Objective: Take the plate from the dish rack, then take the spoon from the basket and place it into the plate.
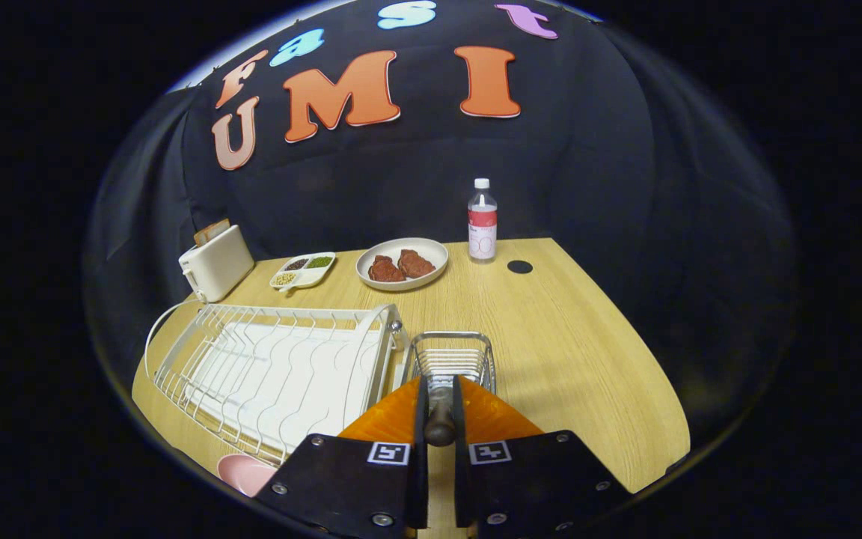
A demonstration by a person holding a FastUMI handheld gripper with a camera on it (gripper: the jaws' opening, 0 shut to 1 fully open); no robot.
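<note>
Since the gripper [440, 419] is clamped on only the spoon [440, 415] handle just above the basket [452, 359], it could pivot and miss the pink plate [245, 473] beside the dish rack [274, 370].

A white toaster [215, 262] and a divided snack tray [304, 270] sit at the wooden table's [573, 337] far edge. Nearby stand a bowl [402, 263] of what looks like meat and a water bottle [482, 221].

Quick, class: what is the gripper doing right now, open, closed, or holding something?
Gripper: closed on the spoon, its dark handle pinched between both fingers, just above the wire basket.
</note>
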